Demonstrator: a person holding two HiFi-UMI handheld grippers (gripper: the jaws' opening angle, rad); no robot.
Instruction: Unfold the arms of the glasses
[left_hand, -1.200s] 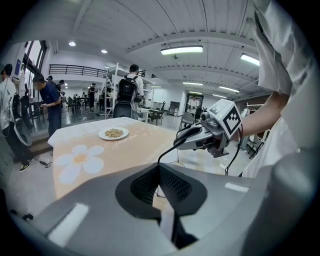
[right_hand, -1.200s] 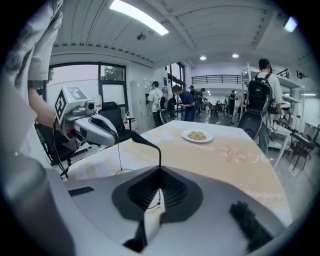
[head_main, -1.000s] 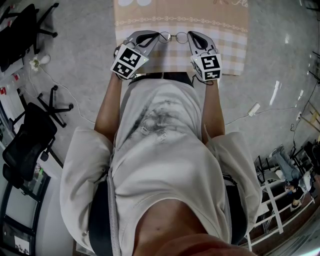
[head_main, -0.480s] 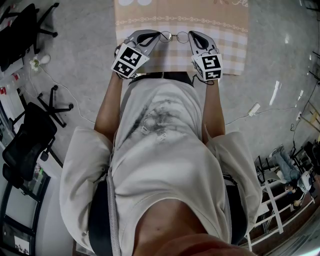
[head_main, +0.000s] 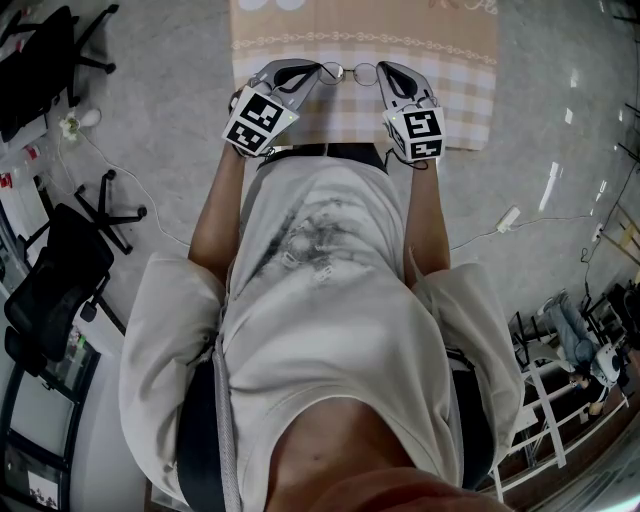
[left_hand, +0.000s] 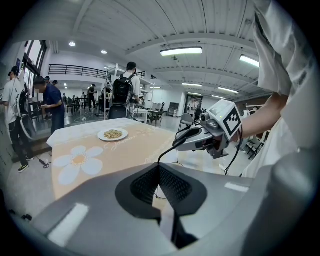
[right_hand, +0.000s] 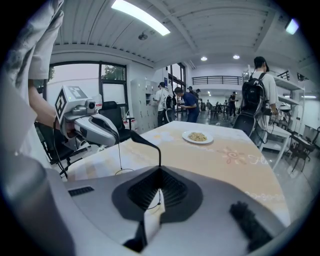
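Thin wire-rimmed glasses (head_main: 348, 72) hang between my two grippers over the near edge of the table (head_main: 455, 50). My left gripper (head_main: 314, 70) is shut on the frame's left end, and its jaws (left_hand: 160, 167) pinch a thin dark arm (left_hand: 165, 152). My right gripper (head_main: 383, 70) is shut on the right end, where another thin arm (right_hand: 160, 152) rises from its jaws (right_hand: 160, 171). A lens rim (right_hand: 120, 172) shows faintly below the left gripper (right_hand: 90, 127). From the left gripper view, the right gripper (left_hand: 207, 135) faces me closely.
The table carries a peach cloth with flower prints and a checked border. A plate of food (left_hand: 113, 134) sits at its far side. Office chairs (head_main: 60, 270) stand on the floor to the left, a power strip (head_main: 510, 218) to the right. People stand in the hall behind.
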